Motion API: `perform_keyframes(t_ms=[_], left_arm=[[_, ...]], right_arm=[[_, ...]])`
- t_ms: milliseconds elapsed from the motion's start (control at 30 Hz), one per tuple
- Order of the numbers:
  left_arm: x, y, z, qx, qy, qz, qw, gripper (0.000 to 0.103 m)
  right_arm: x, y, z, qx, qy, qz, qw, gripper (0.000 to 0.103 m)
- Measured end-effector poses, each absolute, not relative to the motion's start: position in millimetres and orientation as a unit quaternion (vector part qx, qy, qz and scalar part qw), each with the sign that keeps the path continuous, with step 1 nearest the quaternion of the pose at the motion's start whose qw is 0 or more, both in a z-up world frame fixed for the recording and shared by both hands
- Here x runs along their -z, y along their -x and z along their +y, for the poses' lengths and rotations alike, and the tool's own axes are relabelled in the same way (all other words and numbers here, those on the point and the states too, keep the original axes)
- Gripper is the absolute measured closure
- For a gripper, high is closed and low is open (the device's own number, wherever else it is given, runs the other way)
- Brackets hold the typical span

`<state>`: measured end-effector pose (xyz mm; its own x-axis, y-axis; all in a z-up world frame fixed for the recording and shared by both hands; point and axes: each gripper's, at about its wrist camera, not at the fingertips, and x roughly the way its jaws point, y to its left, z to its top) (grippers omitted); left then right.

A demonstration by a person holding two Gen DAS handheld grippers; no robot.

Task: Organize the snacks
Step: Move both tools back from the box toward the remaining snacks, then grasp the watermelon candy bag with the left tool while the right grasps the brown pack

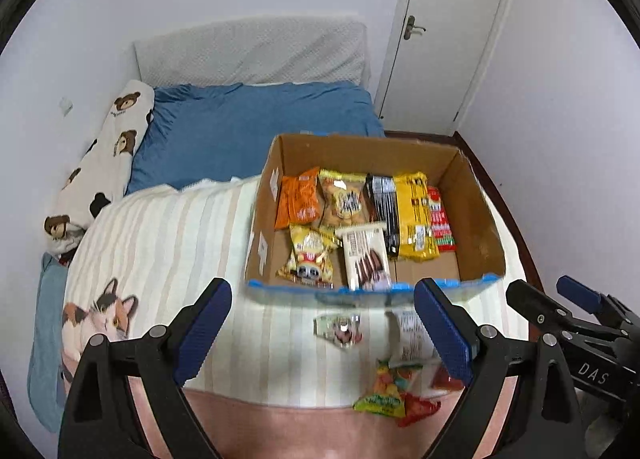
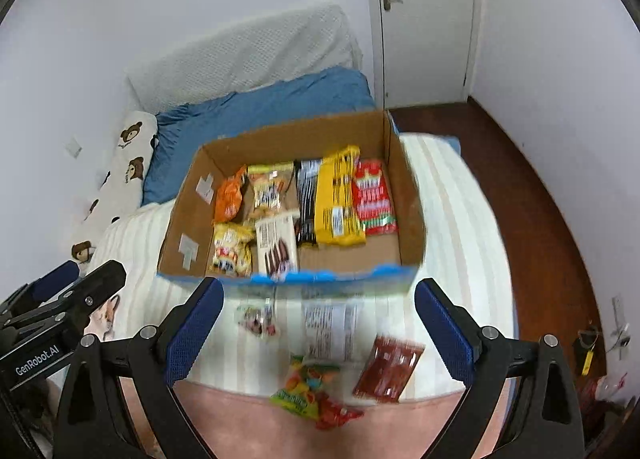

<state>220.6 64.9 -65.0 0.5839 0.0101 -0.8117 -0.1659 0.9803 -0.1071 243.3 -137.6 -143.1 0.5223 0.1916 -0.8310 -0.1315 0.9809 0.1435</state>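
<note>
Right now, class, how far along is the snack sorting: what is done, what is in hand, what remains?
Done: seven packets sit in rows inside the box. In hand: nothing; both tongs, left and right, are open and empty. Left: four packets on the bed, including the gummies and red pack.

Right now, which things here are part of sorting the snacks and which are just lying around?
Part of the job:
cardboard box
snack packs in the box
gummy bag
red packet
white wrapper
small packet

Lying around:
bear pillow
blue sheet
cat blanket
door
</note>
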Motion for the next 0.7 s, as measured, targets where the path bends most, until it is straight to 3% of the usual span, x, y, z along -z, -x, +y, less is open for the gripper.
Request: perform_keyframes(t_ms=[167,367,433,567,633,700], left_arm=[[100,-205,53,-0.049,0.084,0.495,0.863,0.009],[189,-205,23,-0.038,0.073,0.588,0.805,0.009],[213,-208,13,-0.03,0.066,0.611,0.788,0.009],[254,-220,-9,0.002,0.067,0.65,0.757,0.01],[265,-228,-19,0.019,0.067,0.657,0.75,0.01],[279,-238,-30,0.034,0.059,0.67,0.739,0.01]], right_arm=[[186,-232,-156,-0.082,-0.055,0.527,0.844,0.005],[275,-236,-192,-0.041,-0.097,0.601,0.792,0.006],[307,-242,-200,-0.026,-0.099,0.623,0.776,0.016],[352,-253,-204,-0.016,-0.106,0.65,0.752,0.021],[368,-255,-203,-0.012,-0.095,0.664,0.742,0.035],[375,-254,-206,-0.008,-0.08,0.662,0.745,0.042]])
